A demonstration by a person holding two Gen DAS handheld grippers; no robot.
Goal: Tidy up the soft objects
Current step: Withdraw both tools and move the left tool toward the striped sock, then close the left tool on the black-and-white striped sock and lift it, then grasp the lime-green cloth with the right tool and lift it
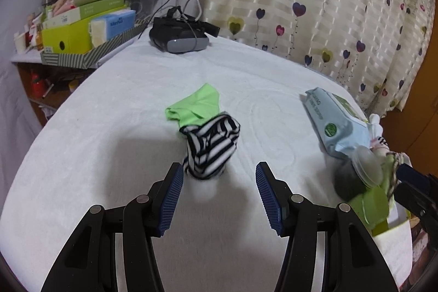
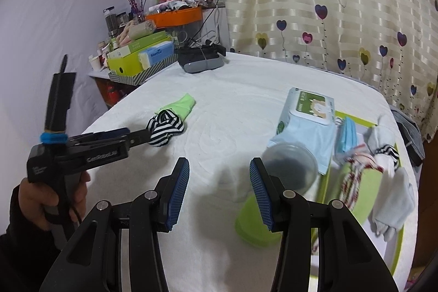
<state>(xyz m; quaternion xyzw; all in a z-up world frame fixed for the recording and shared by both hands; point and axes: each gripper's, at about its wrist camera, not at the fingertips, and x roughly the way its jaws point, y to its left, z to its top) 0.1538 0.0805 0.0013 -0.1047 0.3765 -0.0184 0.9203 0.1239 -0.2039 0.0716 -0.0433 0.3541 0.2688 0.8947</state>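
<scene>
A black-and-white striped sock (image 1: 210,148) lies bunched on the white table cover, its far end over a green sock (image 1: 195,107). My left gripper (image 1: 219,177) is open, its blue pads just short of the striped sock, which sits toward the left pad. In the right wrist view the left gripper (image 2: 142,140) reaches the striped sock (image 2: 164,129) beside the green sock (image 2: 178,106). My right gripper (image 2: 219,171) is open and empty above the bare cover. A green-rimmed tray (image 2: 395,251) at the right holds several socks (image 2: 388,188).
A wet-wipes pack (image 2: 306,122) lies by the tray, with a green cup and clear lid (image 2: 287,174) in front of it. A VR headset (image 1: 179,36) sits at the table's far edge. Cluttered boxes (image 1: 82,29) stand far left. A heart-pattern curtain (image 1: 328,4) hangs behind.
</scene>
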